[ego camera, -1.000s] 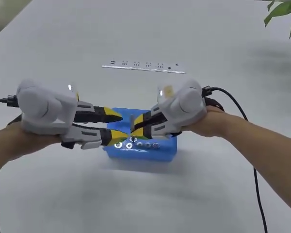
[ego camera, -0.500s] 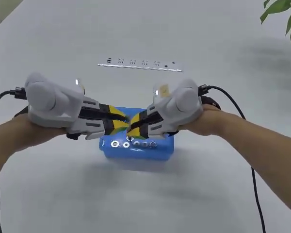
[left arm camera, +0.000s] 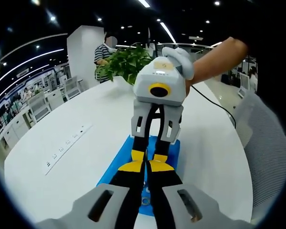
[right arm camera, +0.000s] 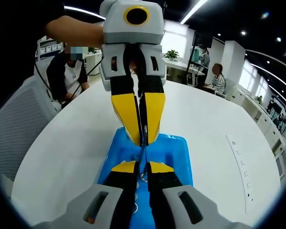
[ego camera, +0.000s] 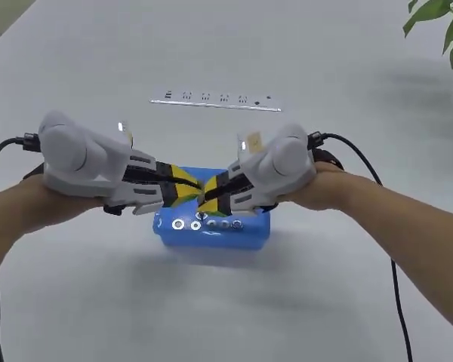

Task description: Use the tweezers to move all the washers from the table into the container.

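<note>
A blue container (ego camera: 211,238) sits on the white table, with several washers (ego camera: 179,224) in a row inside it. Both grippers meet tip to tip above it. My left gripper (ego camera: 190,187) comes in from the left, my right gripper (ego camera: 209,197) from the right. In the right gripper view thin metal tweezers (right arm camera: 143,151) run from the left gripper's yellow jaws (right arm camera: 143,138) down into my right gripper (right arm camera: 142,168), above the container (right arm camera: 176,148). Both grippers are shut on the tweezers. The left gripper view shows my left gripper (left arm camera: 146,168) facing the right gripper (left arm camera: 149,155).
A white power strip (ego camera: 215,102) lies on the table beyond the container. Green plant leaves (ego camera: 445,23) hang in at the top right. A black cable (ego camera: 362,162) trails from the right gripper. A grey mesh chair (right arm camera: 19,129) stands by the table edge.
The left gripper's jaws, spread wide a second ago, have come together on the tweezers held in the right gripper. Both grippers now sit tip to tip over the container.
</note>
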Motion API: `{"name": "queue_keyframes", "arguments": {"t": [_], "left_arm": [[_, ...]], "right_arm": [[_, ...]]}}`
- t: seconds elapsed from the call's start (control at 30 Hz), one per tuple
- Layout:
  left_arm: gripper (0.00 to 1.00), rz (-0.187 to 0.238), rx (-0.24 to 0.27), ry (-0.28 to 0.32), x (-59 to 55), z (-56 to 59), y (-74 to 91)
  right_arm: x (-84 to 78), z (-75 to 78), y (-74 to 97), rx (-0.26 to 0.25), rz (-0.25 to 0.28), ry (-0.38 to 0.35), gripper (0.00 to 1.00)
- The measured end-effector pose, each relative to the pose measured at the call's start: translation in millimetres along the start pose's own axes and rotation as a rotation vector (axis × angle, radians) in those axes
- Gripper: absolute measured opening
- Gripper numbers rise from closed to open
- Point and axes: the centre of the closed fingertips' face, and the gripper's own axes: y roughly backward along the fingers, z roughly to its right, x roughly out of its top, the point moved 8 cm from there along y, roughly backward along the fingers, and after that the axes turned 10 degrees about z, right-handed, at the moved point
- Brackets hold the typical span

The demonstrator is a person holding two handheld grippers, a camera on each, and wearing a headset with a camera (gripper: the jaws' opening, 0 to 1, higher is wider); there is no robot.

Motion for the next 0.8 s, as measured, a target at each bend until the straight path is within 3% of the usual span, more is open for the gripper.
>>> {"name": "queue_keyframes", "arguments": {"t": [0.8], "left_arm": [[0.06, 0.005, -0.021, -0.015, 6.3, 0.3, -3.2]], "right_arm": [[1.8, -1.1, 1.9, 0.005, -0.003, 0.007, 0.10]]}}
